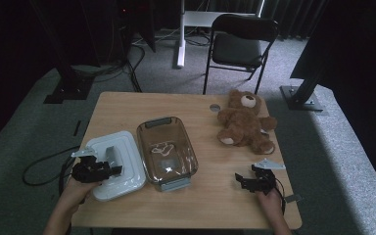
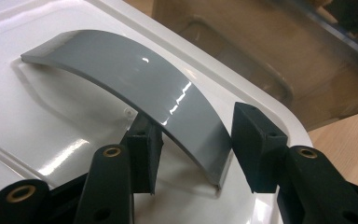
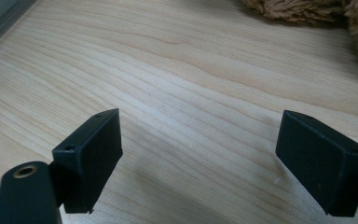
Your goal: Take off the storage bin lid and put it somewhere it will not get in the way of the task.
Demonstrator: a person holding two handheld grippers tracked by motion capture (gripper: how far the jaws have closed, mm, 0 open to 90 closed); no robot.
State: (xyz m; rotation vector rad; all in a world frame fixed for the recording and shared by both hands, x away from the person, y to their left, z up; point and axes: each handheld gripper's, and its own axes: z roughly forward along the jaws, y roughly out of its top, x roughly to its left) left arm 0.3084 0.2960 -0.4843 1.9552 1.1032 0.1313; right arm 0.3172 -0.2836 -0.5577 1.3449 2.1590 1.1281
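A white lid (image 1: 129, 169) lies at the table's left, with a grey arched handle (image 1: 112, 153) on top. My left gripper (image 1: 111, 170) is down over that handle (image 2: 121, 70), one jaw on each side of its near end. In the left gripper view (image 2: 196, 135) the left pad sits against the handle's edge and the right pad stands a little off it, so the jaws are open. My right gripper (image 1: 242, 180) rests low over bare wood near the front right, and its jaws (image 3: 200, 154) are wide open with nothing between them.
A clear brownish container (image 1: 144, 142) with grey end grips stands just right of the lid, close to the left gripper (image 2: 261, 60). A brown teddy bear (image 1: 245, 122) lies at the back right of the wooden table (image 1: 215, 200). A folding chair (image 1: 240, 46) stands beyond the table.
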